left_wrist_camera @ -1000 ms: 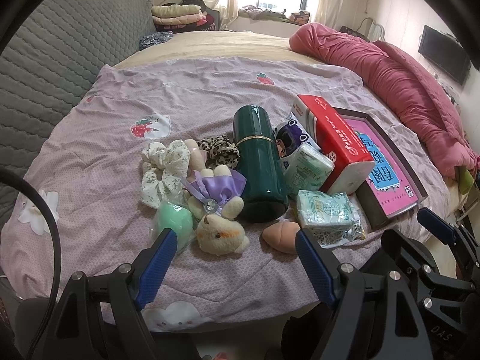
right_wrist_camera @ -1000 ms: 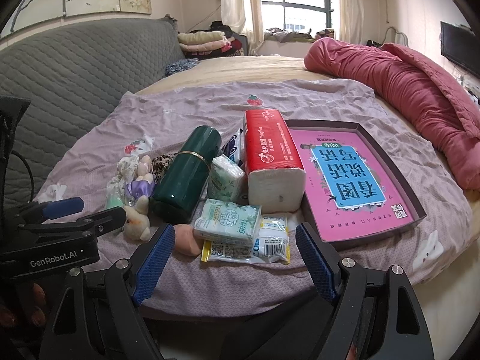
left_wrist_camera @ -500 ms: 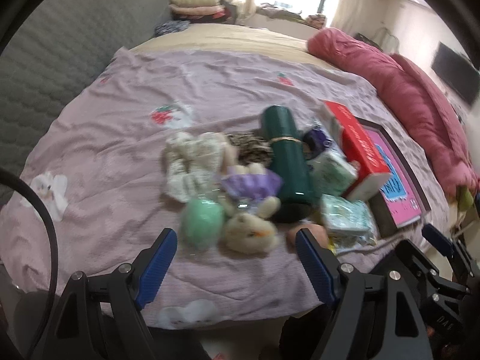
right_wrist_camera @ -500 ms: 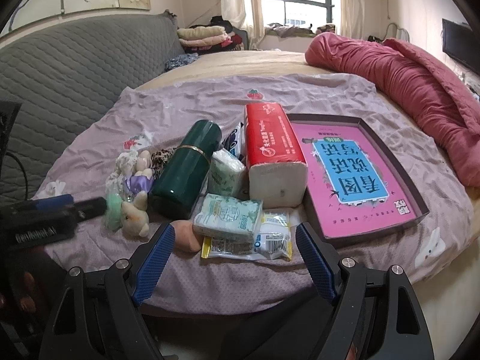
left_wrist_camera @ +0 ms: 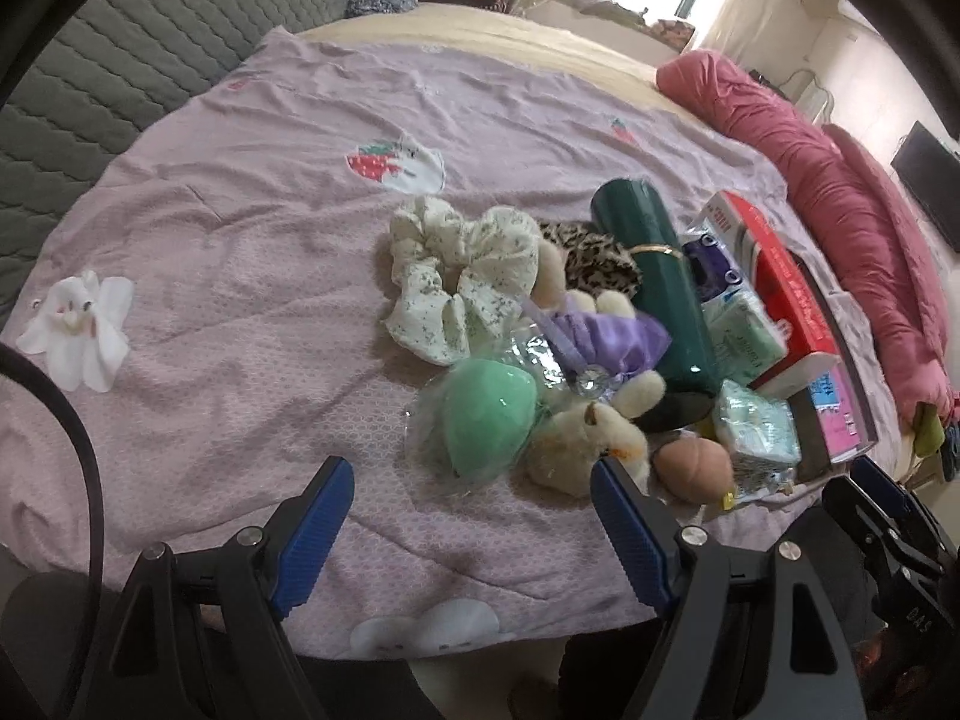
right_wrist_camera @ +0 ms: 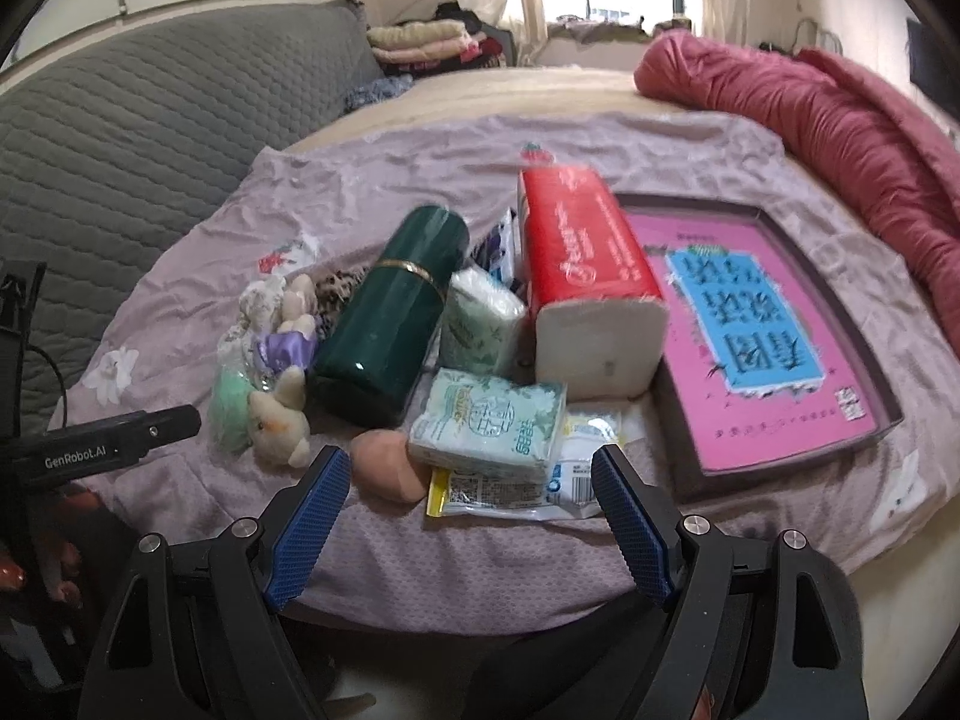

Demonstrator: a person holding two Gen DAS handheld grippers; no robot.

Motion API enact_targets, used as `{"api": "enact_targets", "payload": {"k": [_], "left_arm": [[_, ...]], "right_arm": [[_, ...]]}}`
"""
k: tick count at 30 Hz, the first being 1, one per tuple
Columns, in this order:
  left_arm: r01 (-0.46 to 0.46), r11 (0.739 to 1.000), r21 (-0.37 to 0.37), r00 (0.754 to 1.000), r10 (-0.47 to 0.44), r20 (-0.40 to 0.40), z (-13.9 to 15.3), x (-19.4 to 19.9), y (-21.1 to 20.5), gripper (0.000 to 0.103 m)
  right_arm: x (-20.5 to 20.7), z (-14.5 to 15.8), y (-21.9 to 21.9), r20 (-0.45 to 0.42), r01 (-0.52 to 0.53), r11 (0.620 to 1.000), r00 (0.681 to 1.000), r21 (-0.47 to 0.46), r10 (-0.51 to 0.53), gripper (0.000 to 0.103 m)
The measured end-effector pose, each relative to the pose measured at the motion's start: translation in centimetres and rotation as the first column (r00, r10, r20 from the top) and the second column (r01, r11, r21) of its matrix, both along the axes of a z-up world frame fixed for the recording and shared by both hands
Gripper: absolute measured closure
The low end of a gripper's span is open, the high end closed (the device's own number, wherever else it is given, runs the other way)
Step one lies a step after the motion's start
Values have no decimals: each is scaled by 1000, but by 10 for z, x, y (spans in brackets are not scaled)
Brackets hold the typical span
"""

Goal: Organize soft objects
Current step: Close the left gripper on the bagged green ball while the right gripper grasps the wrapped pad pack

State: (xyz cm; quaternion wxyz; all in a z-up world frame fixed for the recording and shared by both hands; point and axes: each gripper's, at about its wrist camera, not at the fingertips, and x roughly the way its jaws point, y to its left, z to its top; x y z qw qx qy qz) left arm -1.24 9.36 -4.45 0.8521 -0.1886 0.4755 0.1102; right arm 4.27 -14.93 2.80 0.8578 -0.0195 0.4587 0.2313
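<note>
On the bed, a green cylindrical flask lies centre; left of it a cream plush bunny, right of it a red tissue pack, then a pink shallow tray. A green-printed tissue packet lies in front.

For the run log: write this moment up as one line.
phase: approach | left tool: open, empty, facing green sponge | right tool: open, empty, facing tissue pack | soft items: on bedspread, ungrasped
</note>
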Motion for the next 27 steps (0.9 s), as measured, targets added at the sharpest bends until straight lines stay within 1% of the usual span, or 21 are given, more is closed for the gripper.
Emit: {"api": "enact_targets", "payload": {"k": [4, 8, 11, 13, 15, 18, 20, 22, 27], "left_arm": [[-7, 1000, -13, 1000, 7, -29, -12, 12, 4, 22], [-7, 999, -33, 1000, 6, -29, -19, 21, 10, 22], [4, 998, -63, 1000, -5, -17, -23, 28, 15, 23], [16, 996, -92, 1000, -16, 3, -24, 30, 17, 30], [33, 992, -125, 999, -31, 21, -25, 33, 18, 32], [42, 987, -158, 999, -38, 26, -30, 36, 20, 34], [46, 986, -160, 999, -42, 29, -32, 37, 21, 35], [46, 988, -146, 999, -42, 27, -33, 38, 20, 40], [51, 992, -115, 999, -51, 4, -38, 40, 17, 42]], "right_arm": [[12, -12, 0, -67, 19, 1000, 998, 12, -18, 20], [20, -21, 0, -97, 30, 999, 995, 18, -28, 20], [24, -23, 3, -108, 22, 1000, 994, 11, -21, 20], [26, -24, 5, -107, 18, 1000, 994, 6, -17, 20], [28, -25, 6, -110, 18, 1000, 994, 4, -17, 20], [31, -29, 8, -124, 23, 1000, 992, -2, -23, 20], [35, -33, 11, -137, 29, 1000, 990, -10, -30, 20], [38, -35, 13, -144, 37, 999, 989, -12, -38, 20], [46, -39, 26, -142, 43, 999, 989, -19, -45, 20]]}}
